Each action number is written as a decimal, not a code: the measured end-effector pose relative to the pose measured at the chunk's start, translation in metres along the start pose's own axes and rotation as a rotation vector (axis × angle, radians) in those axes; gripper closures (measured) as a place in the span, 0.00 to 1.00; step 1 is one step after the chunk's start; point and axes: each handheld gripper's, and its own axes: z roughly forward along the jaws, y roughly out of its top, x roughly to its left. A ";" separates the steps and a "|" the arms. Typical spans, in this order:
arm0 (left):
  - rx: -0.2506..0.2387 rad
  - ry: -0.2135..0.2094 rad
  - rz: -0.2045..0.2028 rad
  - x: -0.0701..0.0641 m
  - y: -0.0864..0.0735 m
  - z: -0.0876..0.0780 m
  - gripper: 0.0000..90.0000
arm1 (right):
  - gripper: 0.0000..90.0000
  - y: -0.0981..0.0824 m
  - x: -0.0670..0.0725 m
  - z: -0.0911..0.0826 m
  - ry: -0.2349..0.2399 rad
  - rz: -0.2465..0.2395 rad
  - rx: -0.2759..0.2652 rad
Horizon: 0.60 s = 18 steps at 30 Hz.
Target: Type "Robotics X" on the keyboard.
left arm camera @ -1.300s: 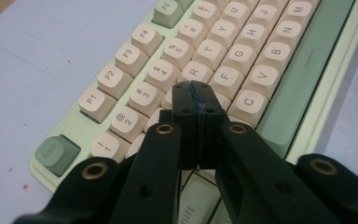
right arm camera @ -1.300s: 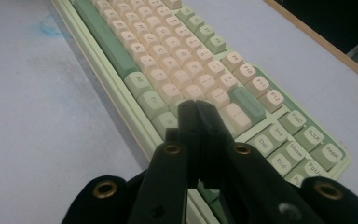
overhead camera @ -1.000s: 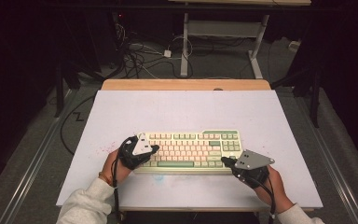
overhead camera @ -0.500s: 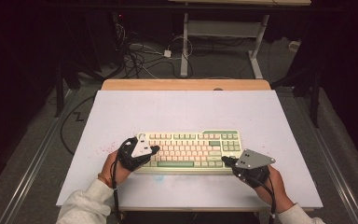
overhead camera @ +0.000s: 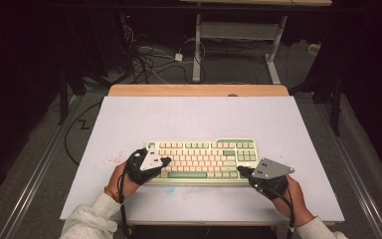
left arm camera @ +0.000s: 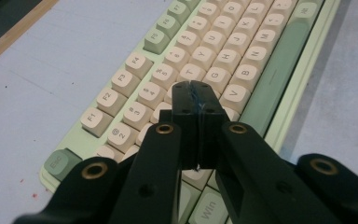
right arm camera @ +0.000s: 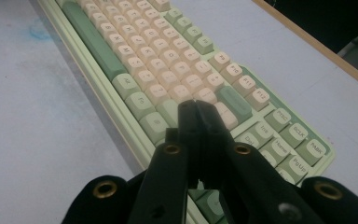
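We are poising both closed, empty grippers — left gripper (overhead camera: 163, 162), right gripper (overhead camera: 242, 171) — over the keyboard (overhead camera: 204, 152) at lower centre; key pressing appears just beginning.

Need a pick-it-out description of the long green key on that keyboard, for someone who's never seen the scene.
Start at the white table; the pale green keyboard lies near its front edge. Along the row nearest the person runs the space bar. It is one long, unmarked sage-green bar, while the keys above it are small, cream and lettered.
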 end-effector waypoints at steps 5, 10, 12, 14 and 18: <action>-0.008 -0.019 0.015 -0.007 0.003 0.000 0.97 | 1.00 0.000 0.000 0.000 0.000 0.000 0.002; -0.012 -0.039 0.029 -0.013 0.005 0.001 0.97 | 1.00 0.000 0.001 0.000 0.001 -0.002 0.002; -0.007 -0.049 0.034 -0.015 0.005 0.003 0.97 | 1.00 0.000 0.001 0.000 0.001 -0.002 0.001; -0.005 -0.055 0.038 -0.017 0.005 0.004 0.97 | 1.00 0.000 0.000 0.000 0.001 -0.003 0.000; 0.000 -0.072 0.042 -0.019 0.005 0.005 0.97 | 1.00 0.000 0.001 0.000 0.002 -0.004 0.002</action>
